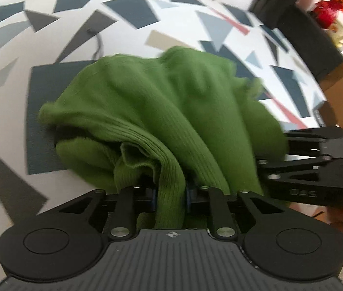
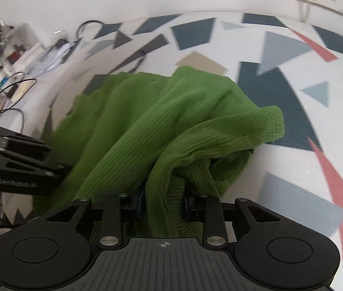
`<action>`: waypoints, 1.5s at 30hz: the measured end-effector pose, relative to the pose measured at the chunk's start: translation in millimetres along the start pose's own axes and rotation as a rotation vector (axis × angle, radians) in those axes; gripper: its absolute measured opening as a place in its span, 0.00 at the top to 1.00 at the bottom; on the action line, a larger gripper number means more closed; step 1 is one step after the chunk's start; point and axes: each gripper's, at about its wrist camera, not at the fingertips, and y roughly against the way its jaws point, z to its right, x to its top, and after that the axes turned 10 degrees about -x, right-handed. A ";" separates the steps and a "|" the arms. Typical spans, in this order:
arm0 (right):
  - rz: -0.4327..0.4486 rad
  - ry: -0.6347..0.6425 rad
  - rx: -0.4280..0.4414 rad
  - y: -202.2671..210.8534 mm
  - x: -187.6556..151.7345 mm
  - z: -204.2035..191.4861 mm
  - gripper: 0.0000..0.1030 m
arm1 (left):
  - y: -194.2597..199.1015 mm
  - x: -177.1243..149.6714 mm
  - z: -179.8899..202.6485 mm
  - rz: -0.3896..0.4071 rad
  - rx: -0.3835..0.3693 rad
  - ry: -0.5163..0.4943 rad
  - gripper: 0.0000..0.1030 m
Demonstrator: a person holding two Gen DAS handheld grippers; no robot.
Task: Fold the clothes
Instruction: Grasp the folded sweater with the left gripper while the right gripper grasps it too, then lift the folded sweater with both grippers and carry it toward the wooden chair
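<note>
My left gripper [image 1: 171, 200] and right gripper [image 2: 163, 202] each pinch ribbed green knit sweater [image 1: 161, 101] edge between jaws, bulk bunched ahead, ready for spreading.

Green ribbed sweater [image 1: 152, 111]; white cloth [image 1: 123, 36], grey-navy-red triangles.

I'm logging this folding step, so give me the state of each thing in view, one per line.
green ribbed sweater: bunched, unfolded, partly lifted off the patterned cloth, pinched at two spots.
left gripper: shut on the sweater's fabric.
right gripper: shut on a ribbed edge of the sweater.
patterned cloth: spread flat under the sweater.
</note>
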 end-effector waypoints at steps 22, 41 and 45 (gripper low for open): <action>0.157 0.055 0.172 50.8 25.1 -23.7 0.79 | 91.6 -36.1 24.8 0.334 0.050 -0.010 0.84; 0.303 0.421 0.253 139.6 0.7 -336.1 0.79 | 336.8 -275.4 -80.9 0.736 0.188 0.158 0.84; 0.284 0.517 0.354 142.9 -23.9 -434.4 0.79 | 397.3 -356.6 -101.1 0.803 0.318 0.260 0.84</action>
